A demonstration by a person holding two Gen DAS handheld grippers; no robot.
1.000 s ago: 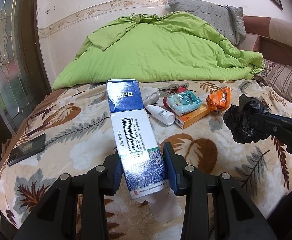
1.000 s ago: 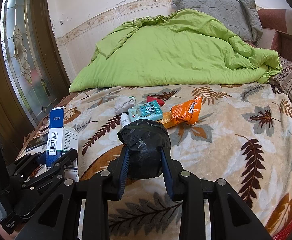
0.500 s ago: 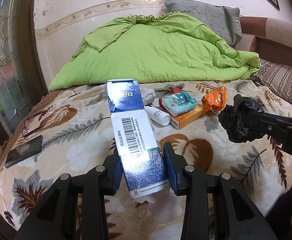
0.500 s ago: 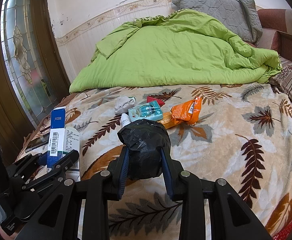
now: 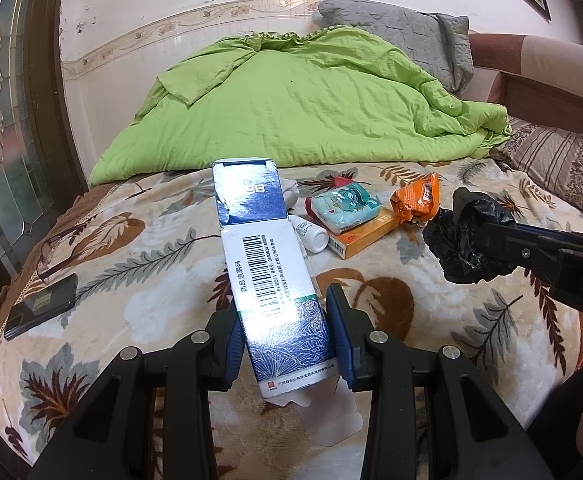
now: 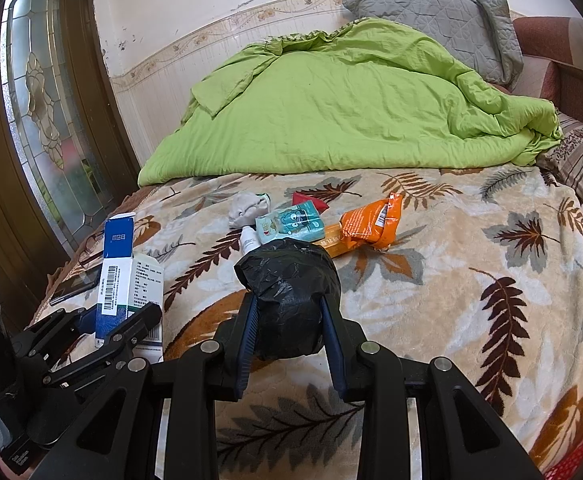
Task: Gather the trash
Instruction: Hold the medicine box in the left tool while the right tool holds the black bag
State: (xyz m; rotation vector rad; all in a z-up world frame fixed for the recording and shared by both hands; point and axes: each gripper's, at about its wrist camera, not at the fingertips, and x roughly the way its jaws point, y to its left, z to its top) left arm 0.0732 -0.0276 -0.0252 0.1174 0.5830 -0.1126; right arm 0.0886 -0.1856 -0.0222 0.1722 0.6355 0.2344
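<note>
Left gripper (image 5: 287,336): pinching a tall blue-and-white cardboard medicine box (image 5: 269,276), held upright above the leaf-patterned fleece blanket (image 5: 151,280).
Right gripper (image 6: 289,322): clamped on a crumpled black plastic bag (image 6: 289,292).
Remaining trash: white small bottle (image 6: 249,240), teal tissue pack (image 6: 291,226) and orange foil wrapper (image 6: 371,222), at 12 o'clock from the bag.
Phone: black slab (image 5: 41,312), 9 o'clock.

A glossy printed cardboard box (image 5: 269,276) sits between matt black plastic fingers (image 5: 341,320). At two o'clock, a crinkled shiny black plastic bag (image 6: 291,300). The blanket (image 6: 451,288) looks plush; the green quilt (image 5: 311,116) is wrinkled matt cloth.
</note>
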